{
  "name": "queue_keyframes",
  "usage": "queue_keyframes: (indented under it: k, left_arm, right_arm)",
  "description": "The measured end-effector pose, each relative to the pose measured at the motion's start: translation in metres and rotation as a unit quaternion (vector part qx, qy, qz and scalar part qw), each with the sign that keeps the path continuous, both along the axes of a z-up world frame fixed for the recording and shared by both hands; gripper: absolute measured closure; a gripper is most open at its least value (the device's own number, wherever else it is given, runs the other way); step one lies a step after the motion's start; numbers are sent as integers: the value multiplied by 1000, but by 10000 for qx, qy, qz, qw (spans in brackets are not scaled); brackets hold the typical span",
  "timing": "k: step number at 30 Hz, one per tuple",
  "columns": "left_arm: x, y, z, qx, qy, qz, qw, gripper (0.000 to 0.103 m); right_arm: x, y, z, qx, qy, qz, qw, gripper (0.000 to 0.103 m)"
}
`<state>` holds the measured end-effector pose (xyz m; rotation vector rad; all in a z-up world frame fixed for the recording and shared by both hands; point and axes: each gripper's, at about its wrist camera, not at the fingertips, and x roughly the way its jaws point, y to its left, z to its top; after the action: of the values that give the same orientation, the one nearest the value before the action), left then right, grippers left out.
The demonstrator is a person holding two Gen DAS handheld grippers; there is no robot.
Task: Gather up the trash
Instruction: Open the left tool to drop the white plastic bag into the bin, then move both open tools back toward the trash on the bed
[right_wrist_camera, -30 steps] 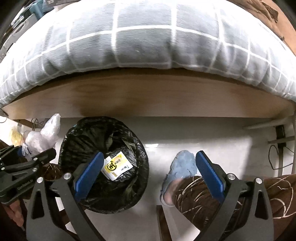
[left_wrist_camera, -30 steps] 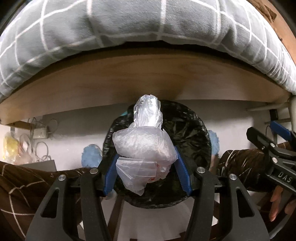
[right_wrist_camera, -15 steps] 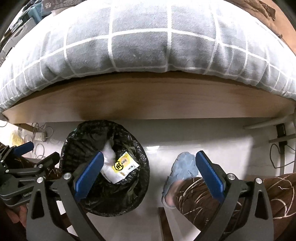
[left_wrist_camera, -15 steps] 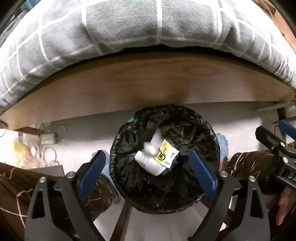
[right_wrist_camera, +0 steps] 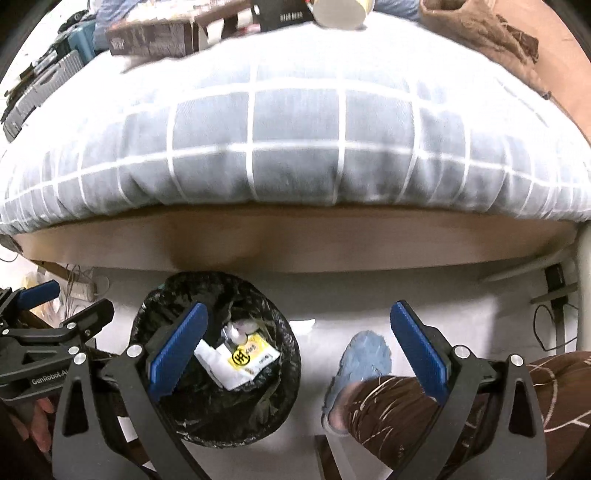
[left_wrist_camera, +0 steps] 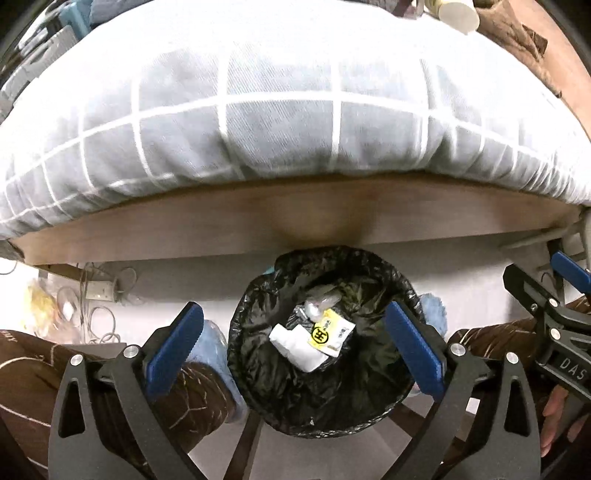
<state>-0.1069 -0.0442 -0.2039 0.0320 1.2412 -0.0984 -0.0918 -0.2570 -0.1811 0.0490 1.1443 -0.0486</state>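
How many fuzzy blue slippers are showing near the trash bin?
2. In the left wrist view, one slipper sits left of the black-lined bin, and the other slipper peeks out at its right, partly hidden behind the rim.

A lined bin point(left_wrist_camera: 321, 402) is placed on the floor point(right_wrist_camera: 461, 295) just near of a bed frame point(left_wrist_camera: 295, 218), on which a quilt point(left_wrist_camera: 280, 110) is laid. In the bin, a crumpled bag point(left_wrist_camera: 295, 347) and a printed packet point(left_wrist_camera: 330, 332) are found, touching. A slippered foot point(right_wrist_camera: 360, 363) is set right of the bin, another point(left_wrist_camera: 210, 343) left. Cables and a power strip point(left_wrist_camera: 99, 291) are seen on the floor at far left. A cup point(right_wrist_camera: 338, 13) is lying on the quilt's far side.
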Motion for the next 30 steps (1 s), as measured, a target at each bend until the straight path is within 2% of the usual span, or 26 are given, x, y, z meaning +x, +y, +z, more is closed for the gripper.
queue_keyframes:
  k: [14,19,30]
  left_arm:
    - [-11,-2,61,-167,-791,-106,9967,6]
    - [-11,0,81,-192,-931,-30,9955,6]
    - [28,2,138,-141,-1426,140,9896,6]
  right_arm:
    - [-11,-9,62,-56,-797,-182,9966,8]
    - [-7,-14,82,-74,-943,-316,9950,8]
    - [27,-42,127,-56,-1273,-491,9906,8]
